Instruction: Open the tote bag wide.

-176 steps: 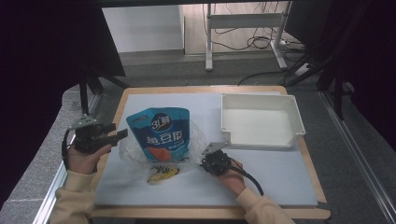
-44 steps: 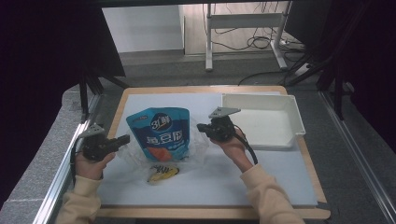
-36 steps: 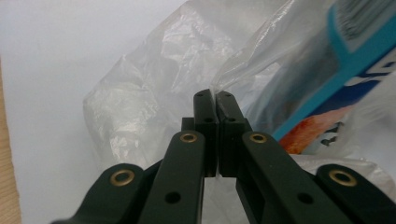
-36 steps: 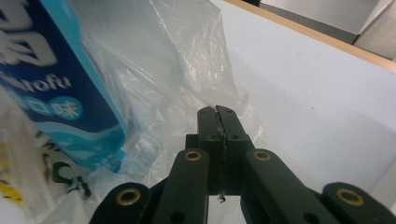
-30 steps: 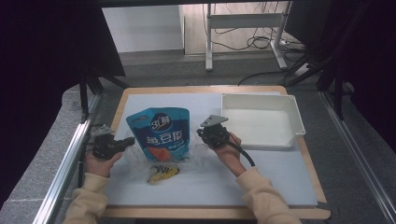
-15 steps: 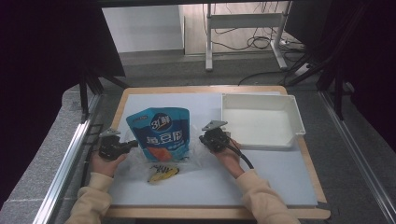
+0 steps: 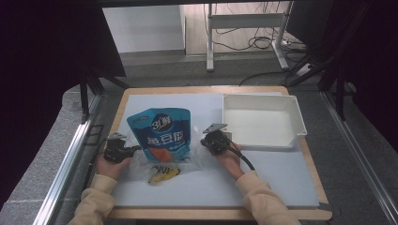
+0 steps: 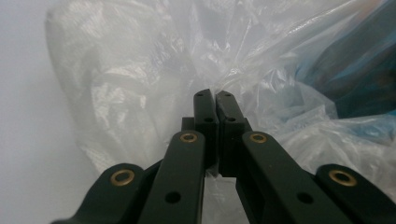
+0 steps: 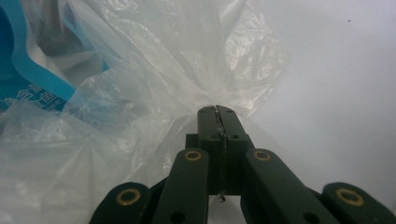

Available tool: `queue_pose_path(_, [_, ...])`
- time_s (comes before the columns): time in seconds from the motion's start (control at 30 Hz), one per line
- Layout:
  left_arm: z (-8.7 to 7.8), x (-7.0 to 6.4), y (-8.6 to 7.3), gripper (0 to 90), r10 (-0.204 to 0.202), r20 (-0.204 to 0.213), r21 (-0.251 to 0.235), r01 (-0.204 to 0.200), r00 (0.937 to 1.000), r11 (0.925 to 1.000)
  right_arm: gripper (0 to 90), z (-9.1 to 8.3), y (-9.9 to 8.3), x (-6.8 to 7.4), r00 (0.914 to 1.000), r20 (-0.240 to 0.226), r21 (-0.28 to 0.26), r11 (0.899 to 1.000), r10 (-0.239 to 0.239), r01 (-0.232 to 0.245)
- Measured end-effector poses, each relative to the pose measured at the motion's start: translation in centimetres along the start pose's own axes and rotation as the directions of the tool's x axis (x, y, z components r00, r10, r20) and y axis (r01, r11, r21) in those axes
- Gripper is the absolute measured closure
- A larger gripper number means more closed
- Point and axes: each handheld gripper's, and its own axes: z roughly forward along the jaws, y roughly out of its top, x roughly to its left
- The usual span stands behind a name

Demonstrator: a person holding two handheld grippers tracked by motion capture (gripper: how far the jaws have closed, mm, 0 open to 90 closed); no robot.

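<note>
White tabletop (image 7: 281,173): plastic bag (image 7: 192,159) pinched between left tongs (image 7: 136,149) and right tongs (image 7: 205,142).

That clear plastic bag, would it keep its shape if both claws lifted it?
Probably not. The clear plastic bag is thin and crumpled, so it would likely sag. The blue pouch inside may weigh it down between the left claw and right claw.
</note>
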Motion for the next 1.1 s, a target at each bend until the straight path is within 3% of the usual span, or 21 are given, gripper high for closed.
queue_pose_path(0.13, [0.5,0.1,-0.3,89.3,-0.001,-0.001,0.020,0.001,1.0000,0.9998,89.2,0.0,-0.1,-0.2,1.0000,-0.003,0.000,1.000,0.003,-0.003])
queue_pose_path(0.6, [0.6,0.3,-0.4,89.2,-0.014,0.010,0.021,0.014,0.9998,0.9997,88.6,-0.1,-0.2,-0.3,0.9999,-0.010,-0.005,1.000,0.013,-0.013])
queue_pose_path(0.73, [0.6,0.3,-0.3,89.2,-0.020,0.013,0.022,0.020,0.9997,0.9996,77.5,-0.4,-0.1,-0.3,0.9992,-0.027,-0.018,0.999,0.030,-0.030])
queue_pose_path(0.87, [0.7,0.3,-0.3,89.2,-0.019,0.017,0.023,0.019,0.9997,0.9996,67.0,-2.6,0.9,-0.2,0.9976,-0.049,-0.107,0.993,0.049,-0.054])
queue_pose_path(1.0, [0.6,0.3,-0.3,89.2,-0.015,0.016,0.023,0.014,0.9998,0.9996,59.0,-5.8,2.1,0.3,0.9976,-0.057,-0.206,0.977,0.041,-0.051])
queue_pose_path(1.1, [0.7,0.3,-0.3,89.2,-0.015,0.013,0.022,0.015,0.9998,0.9997,57.9,-8.1,3.0,0.9,0.9973,-0.070,-0.259,0.965,0.021,-0.038])
